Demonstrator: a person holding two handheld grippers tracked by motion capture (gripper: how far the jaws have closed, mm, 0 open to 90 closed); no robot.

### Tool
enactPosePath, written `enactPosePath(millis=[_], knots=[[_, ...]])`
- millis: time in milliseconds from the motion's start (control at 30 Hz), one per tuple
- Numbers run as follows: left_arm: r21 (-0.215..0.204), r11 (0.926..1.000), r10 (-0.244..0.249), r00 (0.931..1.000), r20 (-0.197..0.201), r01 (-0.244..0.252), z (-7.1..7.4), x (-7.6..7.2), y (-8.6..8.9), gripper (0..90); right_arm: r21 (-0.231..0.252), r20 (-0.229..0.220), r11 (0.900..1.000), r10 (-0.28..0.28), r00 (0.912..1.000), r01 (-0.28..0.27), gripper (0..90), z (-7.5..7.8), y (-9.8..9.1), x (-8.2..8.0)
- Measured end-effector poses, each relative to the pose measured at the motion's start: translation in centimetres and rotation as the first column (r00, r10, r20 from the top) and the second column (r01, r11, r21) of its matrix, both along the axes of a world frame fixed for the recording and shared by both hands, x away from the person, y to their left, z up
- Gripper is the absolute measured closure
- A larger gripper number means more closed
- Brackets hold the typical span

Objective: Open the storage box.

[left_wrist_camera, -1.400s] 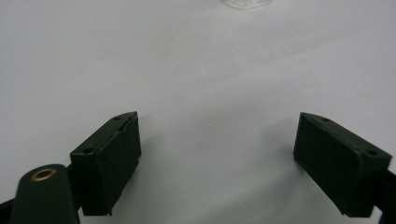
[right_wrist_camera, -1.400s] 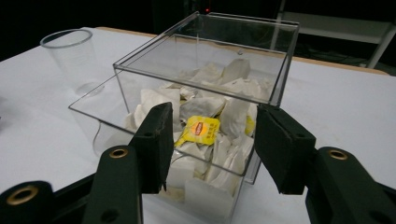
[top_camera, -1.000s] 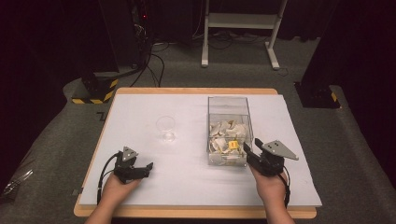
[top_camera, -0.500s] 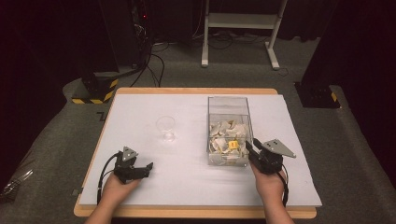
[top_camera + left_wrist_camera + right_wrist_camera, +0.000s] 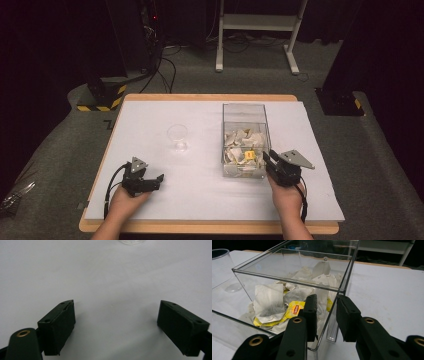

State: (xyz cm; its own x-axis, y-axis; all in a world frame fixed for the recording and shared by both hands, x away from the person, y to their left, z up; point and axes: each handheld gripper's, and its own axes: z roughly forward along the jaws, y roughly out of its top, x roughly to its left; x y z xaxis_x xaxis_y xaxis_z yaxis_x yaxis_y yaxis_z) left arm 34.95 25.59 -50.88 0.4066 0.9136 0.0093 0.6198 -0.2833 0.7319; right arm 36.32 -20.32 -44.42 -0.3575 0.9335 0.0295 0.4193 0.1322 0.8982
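A clear plastic box (image 5: 243, 111) (image 5: 294, 281) stands open-topped on the white table, holding several tea bags (image 5: 242, 145) (image 5: 268, 302) and a yellow Lipton sachet (image 5: 295, 308). My right gripper (image 5: 268, 158) (image 5: 325, 298) sits at the box's near right corner. Its jaws have just been closing, and that corner of the wall is between them. My left gripper (image 5: 157, 179) (image 5: 116, 302) rests low over bare table at the near left, open with nothing between its jaws. An empty clear glass (image 5: 177, 136) (image 5: 131, 242) (image 5: 220, 265) stands left of the box.
The white sheet (image 5: 200, 200) covers a wooden tabletop whose edge runs close behind my hands. Beyond the table's far side are cables, a white stand's legs (image 5: 255, 45) and dark equipment on the floor.
The right gripper's jaws have come closer together at the box's near right corner, and the hand shifted slightly. The left hand and gripper have not moved.
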Motion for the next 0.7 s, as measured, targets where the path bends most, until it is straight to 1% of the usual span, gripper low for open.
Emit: enactPosePath(millis=[133, 333, 567, 700], knots=[[0.000, 1.0000, 0.000, 1.0000, 0.000, 0.000, 0.00, 0.00, 0.00, 15.1, 0.002, -0.011, 1.0000, -0.001, 0.9999, 0.001, 72.9, -0.20, -0.05, 0.03], [0.000, 1.0000, 0.000, 1.0000, 0.000, 0.000, 0.00, 0.00, 0.00, 15.1, 0.012, -0.018, 0.9999, 0.001, 0.9998, -0.001, 72.9, -0.31, -0.13, -0.04], [0.001, 1.0000, 0.000, 1.0000, -0.001, 0.000, 0.01, -0.01, 0.00, 15.2, 0.012, -0.024, 0.9999, -0.007, 0.9997, 0.008, 70.2, -0.40, -0.12, -0.10], [0.001, 1.0000, 0.000, 1.0000, -0.001, 0.000, 0.01, -0.01, 0.00, 15.1, 0.008, -0.022, 1.0000, -0.004, 0.9997, 0.004, 73.8, -0.42, -0.06, -0.23]])
